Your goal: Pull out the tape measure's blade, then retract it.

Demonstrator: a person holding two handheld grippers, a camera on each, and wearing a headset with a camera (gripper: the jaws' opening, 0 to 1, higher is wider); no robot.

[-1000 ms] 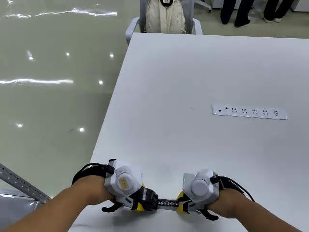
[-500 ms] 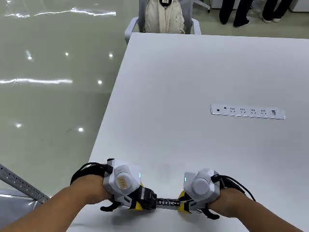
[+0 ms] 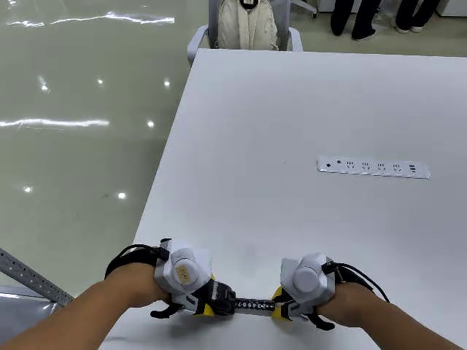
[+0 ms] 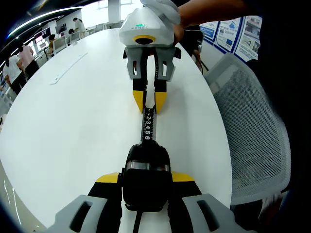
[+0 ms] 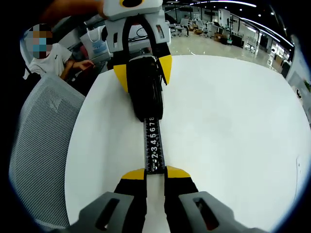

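A black tape measure case [image 4: 146,172] sits clamped between the yellow-tipped jaws of my left gripper [image 3: 211,306], near the table's front edge. Its black blade [image 4: 147,127] with white numbers runs a short way out to my right gripper [image 3: 279,305], which is shut on the blade's end [image 5: 155,164]. In the right gripper view the case [image 5: 145,92] lies ahead, held by the left gripper [image 5: 142,73]. The two grippers face each other, a short span of blade [image 3: 253,305] between them.
A white power strip [image 3: 373,168] lies on the white table [image 3: 292,131] to the right. A chair with a pale bag [image 3: 250,25] stands at the far edge. A mesh chair [image 4: 252,126] is close behind. People stand far off.
The right gripper has edged slightly right, away from the left one, and a little more blade shows between them. The head camera has shifted slightly.
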